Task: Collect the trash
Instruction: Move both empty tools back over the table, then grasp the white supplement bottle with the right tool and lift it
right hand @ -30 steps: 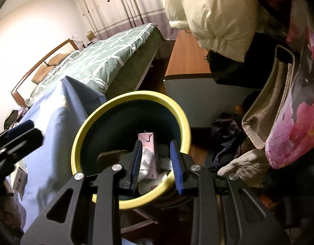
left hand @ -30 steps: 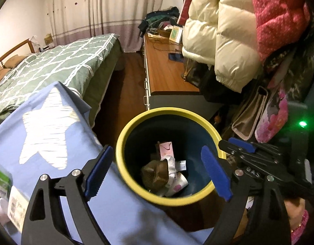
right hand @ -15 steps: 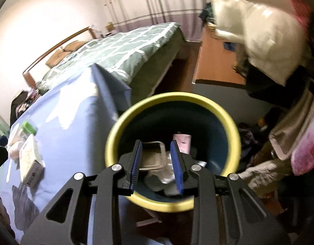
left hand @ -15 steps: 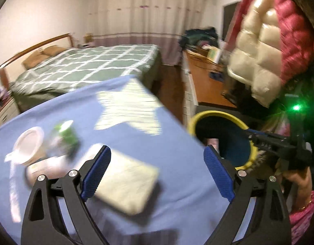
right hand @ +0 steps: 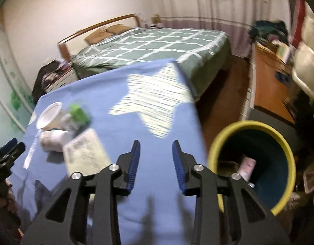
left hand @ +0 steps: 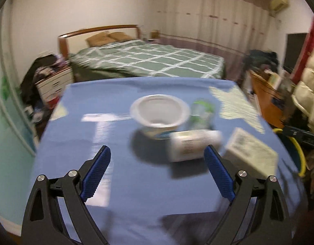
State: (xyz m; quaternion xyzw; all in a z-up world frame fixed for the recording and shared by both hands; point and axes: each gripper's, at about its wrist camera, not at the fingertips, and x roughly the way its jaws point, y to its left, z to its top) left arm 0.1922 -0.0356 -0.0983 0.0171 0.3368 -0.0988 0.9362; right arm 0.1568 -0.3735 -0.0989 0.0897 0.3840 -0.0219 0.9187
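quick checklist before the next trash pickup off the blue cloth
1. Left hand-held gripper empty, wide open: ok.
2. Right hand-held gripper empty, jaws opening: ok.
3. Trash left on the blue cloth: white cup, lying bottle, flat packet, green item: ok.
4. Left gripper lined up on one item: cannot tell, picture blurred.
5. Yellow-rimmed bin open, with room: ok.
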